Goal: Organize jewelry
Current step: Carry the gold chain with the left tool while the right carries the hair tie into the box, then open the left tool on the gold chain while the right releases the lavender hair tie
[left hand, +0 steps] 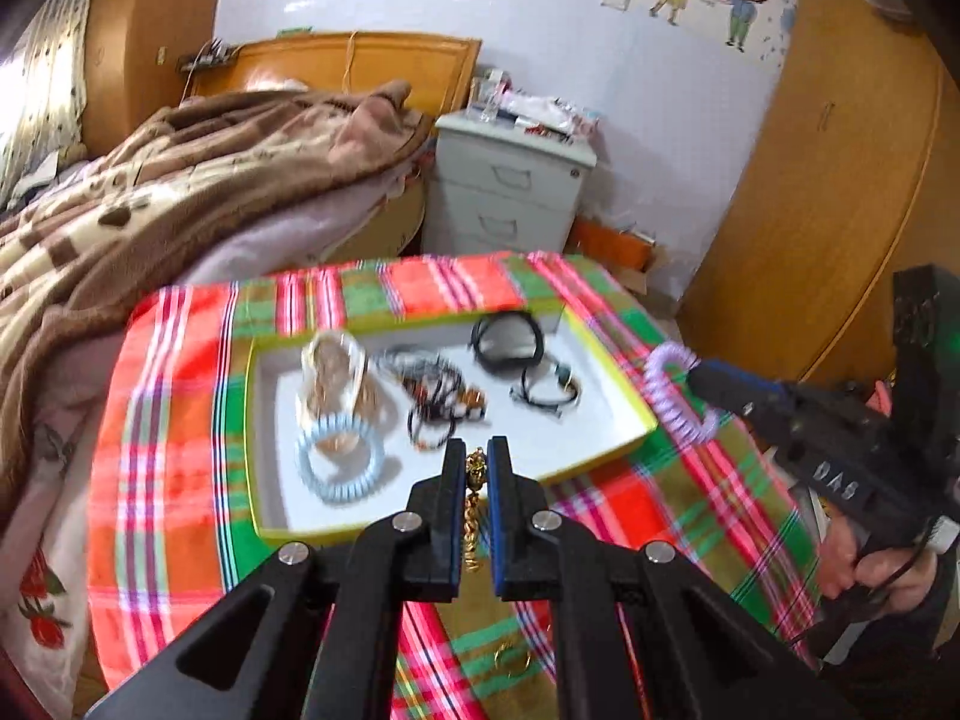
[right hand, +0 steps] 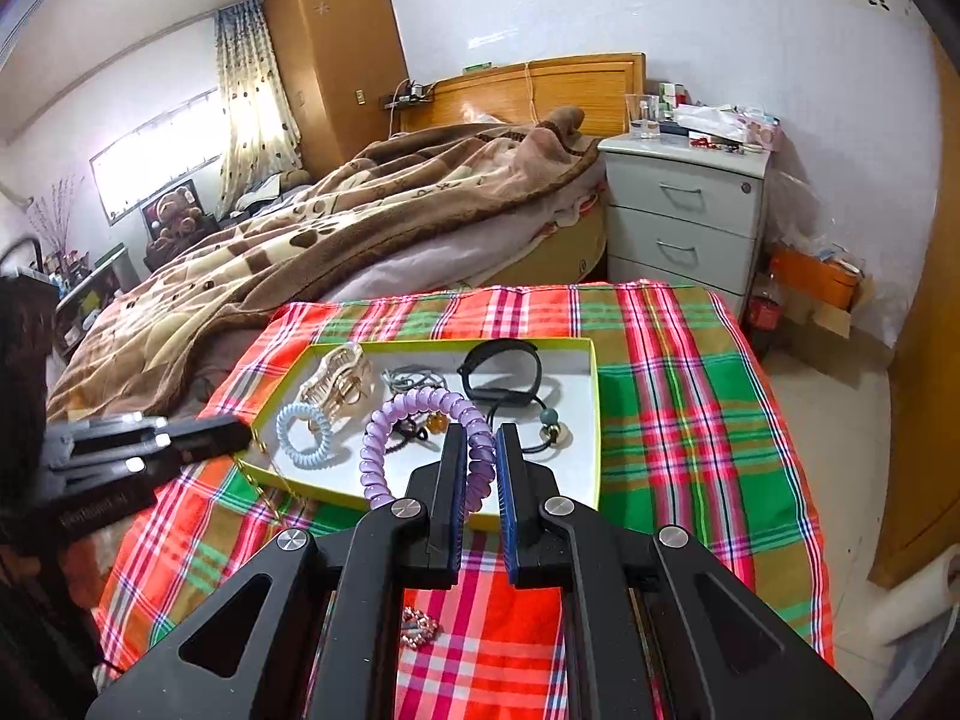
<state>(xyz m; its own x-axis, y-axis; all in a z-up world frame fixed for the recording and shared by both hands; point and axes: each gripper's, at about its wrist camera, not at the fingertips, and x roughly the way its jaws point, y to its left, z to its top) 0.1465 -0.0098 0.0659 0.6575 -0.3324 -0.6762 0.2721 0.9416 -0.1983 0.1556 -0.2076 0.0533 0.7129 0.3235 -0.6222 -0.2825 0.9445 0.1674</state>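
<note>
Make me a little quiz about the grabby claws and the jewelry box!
1. What does the left gripper hold?
2. True or false: the purple spiral hair tie lies inside the white tray.
3. Which is in the tray: A) the light blue spiral hair tie, B) a spoon, C) a toy car?

Key:
1. A gold chain, pinched between the jaws.
2. False; the right gripper holds it.
3. A
</note>
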